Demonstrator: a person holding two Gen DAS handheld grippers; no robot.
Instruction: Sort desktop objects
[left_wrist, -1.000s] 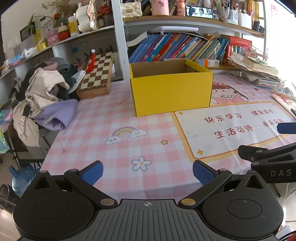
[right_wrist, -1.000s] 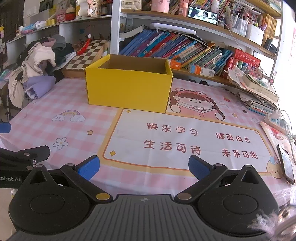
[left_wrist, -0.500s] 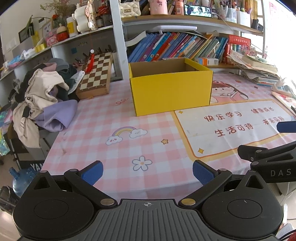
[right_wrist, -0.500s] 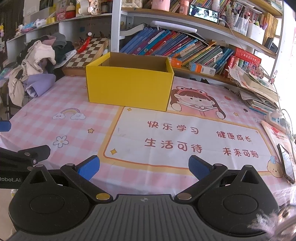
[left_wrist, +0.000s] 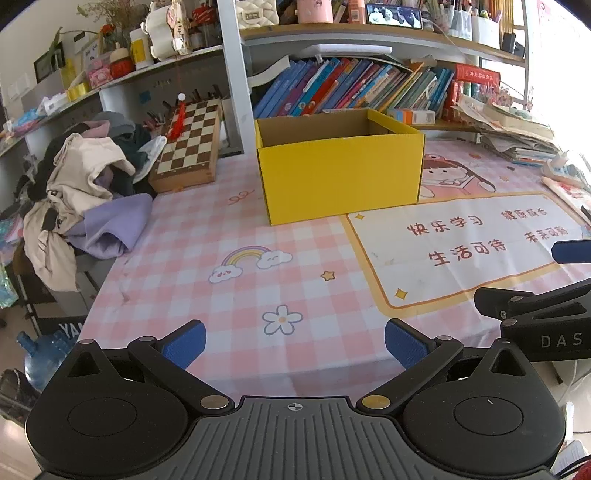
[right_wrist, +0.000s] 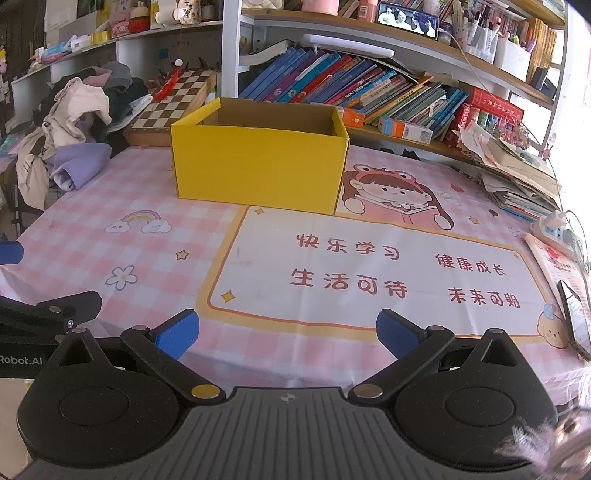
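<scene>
Table (right_wrist: 207, 236): covered by a pink checked cloth printed with a rainbow, flowers and a cream panel of red characters. Its near and middle area carries nothing loose.

Bookshelf (right_wrist: 354, 85): runs along the far edge, packed with leaning books.

Yellow box (left_wrist: 340, 173): cardboard, open-topped, standing upright on the cloth toward the far side, just in front of the shelf. Its floor is hidden by the front wall; contents cannot be determined.

Clothes pile (left_wrist: 85, 192): heaped at the far left edge of the table, well apart from the box.

Chessboard (left_wrist: 190, 146): propped at a tilt between the clothes and the box.

Left gripper (left_wrist: 294, 343): held low over the near edge, blue pads spread wide, nothing between them.

Right gripper (right_wrist: 288, 334): beside it at the same edge, jaws likewise wide apart and holding nothing.
</scene>
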